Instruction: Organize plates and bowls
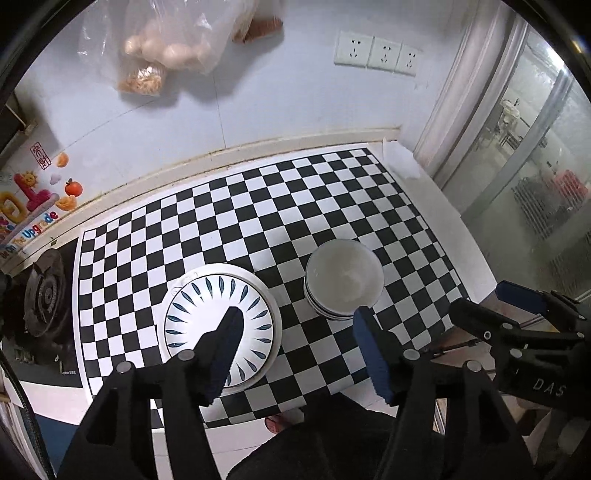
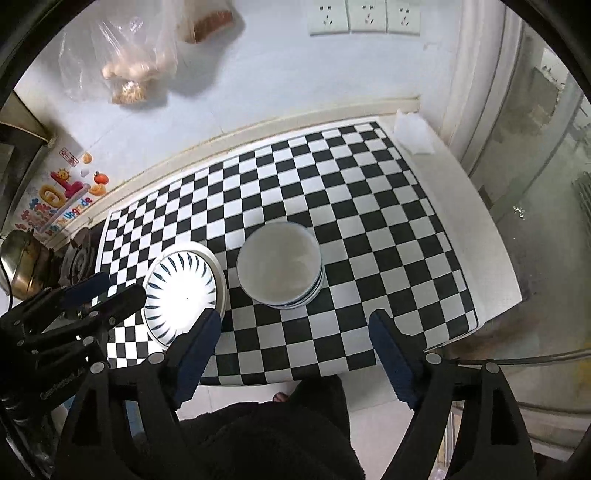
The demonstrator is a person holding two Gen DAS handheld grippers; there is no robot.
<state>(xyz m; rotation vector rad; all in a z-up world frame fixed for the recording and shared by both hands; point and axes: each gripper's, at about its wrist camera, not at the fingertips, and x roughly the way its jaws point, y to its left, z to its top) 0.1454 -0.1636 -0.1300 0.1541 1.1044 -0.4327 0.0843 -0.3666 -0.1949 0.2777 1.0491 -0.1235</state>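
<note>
My left gripper (image 1: 295, 328) gapes wide, empty, above the checkered mat (image 1: 332, 206) | stacked plates (image 1: 207, 325) under its left finger, stacked bowls (image 1: 343, 280) beyond its right | my right gripper (image 2: 295, 336) spread too, bowls (image 2: 279, 264) ahead between fingers | lower bowls' count hidden

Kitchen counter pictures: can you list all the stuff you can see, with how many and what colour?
plates: stack, white, top one with blue leaf marks, left on mat
bowls: stack, white, right of plates
mat: one, black-and-white checks, covers counter
plastic bags: several, clear, hanging on wall
sockets: three, white, wall
stove burner: one, dark, left of mat
pot: one, metal, on stove
left gripper: black with blue pads, open, empty
right gripper: same, open, empty
</note>
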